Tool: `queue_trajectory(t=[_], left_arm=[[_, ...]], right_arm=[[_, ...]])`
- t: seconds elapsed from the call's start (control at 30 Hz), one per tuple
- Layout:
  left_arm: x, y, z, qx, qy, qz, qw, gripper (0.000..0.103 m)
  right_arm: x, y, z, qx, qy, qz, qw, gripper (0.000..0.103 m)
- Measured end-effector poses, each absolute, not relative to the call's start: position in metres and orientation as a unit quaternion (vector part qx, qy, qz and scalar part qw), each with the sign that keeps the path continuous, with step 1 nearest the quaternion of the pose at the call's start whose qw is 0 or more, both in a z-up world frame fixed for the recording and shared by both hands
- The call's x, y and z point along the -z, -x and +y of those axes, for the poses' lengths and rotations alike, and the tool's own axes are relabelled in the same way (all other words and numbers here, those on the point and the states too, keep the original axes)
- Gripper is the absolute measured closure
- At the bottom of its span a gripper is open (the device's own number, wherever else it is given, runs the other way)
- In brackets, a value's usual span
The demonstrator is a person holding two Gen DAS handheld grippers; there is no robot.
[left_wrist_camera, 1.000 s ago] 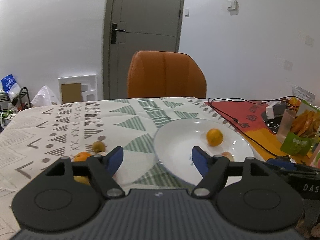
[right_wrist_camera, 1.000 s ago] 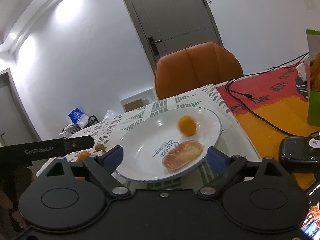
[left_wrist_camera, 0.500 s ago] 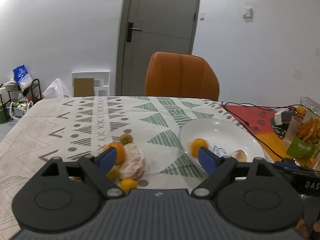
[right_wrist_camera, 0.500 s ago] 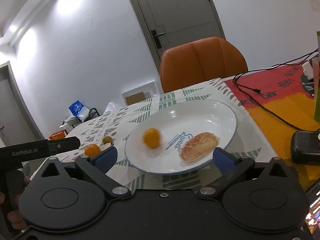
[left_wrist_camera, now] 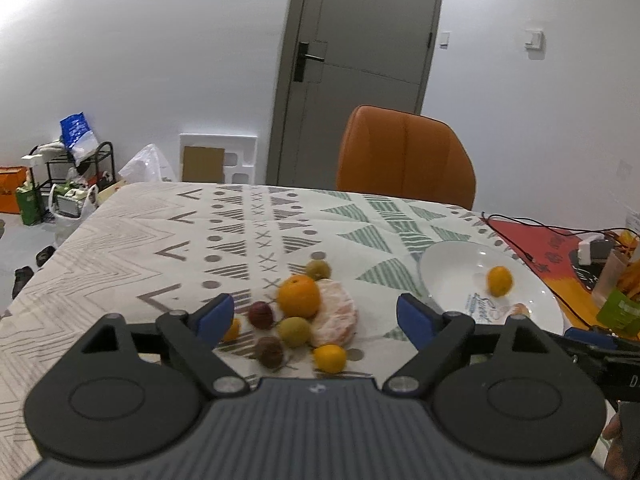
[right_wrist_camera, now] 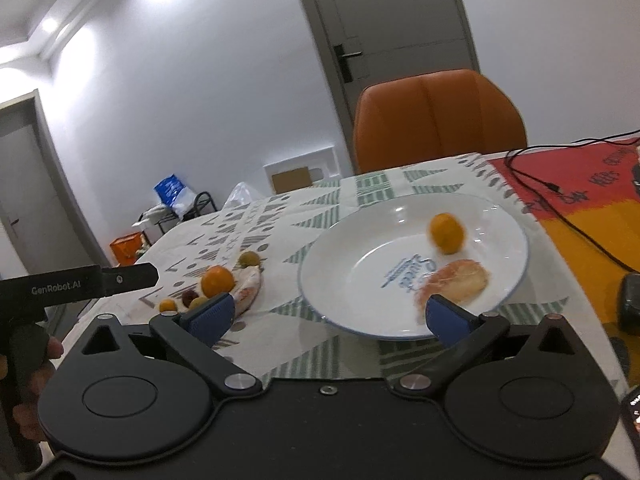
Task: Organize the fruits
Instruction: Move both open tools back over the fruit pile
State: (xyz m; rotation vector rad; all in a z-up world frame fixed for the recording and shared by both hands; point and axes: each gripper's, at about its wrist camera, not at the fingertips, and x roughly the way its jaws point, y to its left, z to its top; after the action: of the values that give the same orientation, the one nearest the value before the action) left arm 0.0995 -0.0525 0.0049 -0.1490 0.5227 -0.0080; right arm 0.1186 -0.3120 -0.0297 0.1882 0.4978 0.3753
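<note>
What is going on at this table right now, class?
A person holds two grippers, sorting fruit onto a white plate. The plate holds a small orange and a peeled citrus piece. A cluster of fruit, including a large orange, waits on the patterned tablecloth. The left gripper faces that cluster, open and empty; the right gripper is open near the plate.

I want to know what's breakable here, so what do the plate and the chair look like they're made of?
Plate: probably glazed ceramic, though melamine can't be ruled out; glossy white with sharp light reflections, a thin blue rim line and blue print. Chair: orange leather or faux leather; smooth, slightly shiny padded back with a centre seam.
</note>
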Motion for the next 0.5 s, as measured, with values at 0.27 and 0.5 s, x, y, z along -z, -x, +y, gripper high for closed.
queue_trajectory(t=[0.27,0.5], left_arm=[[-0.006,-0.098,-0.03,-0.008,0.084,0.265,0.961,0.016],[-0.016,-0.101,-0.014,-0.004,0.09,0.265,0.96,0.016]], right_arm=[[0.027,-0.125,-0.29,-0.209,-0.083,0.256,0.94,0.0],[0.018,-0.132,-0.274,-0.229,-0.079,0.257,0.936,0.0]])
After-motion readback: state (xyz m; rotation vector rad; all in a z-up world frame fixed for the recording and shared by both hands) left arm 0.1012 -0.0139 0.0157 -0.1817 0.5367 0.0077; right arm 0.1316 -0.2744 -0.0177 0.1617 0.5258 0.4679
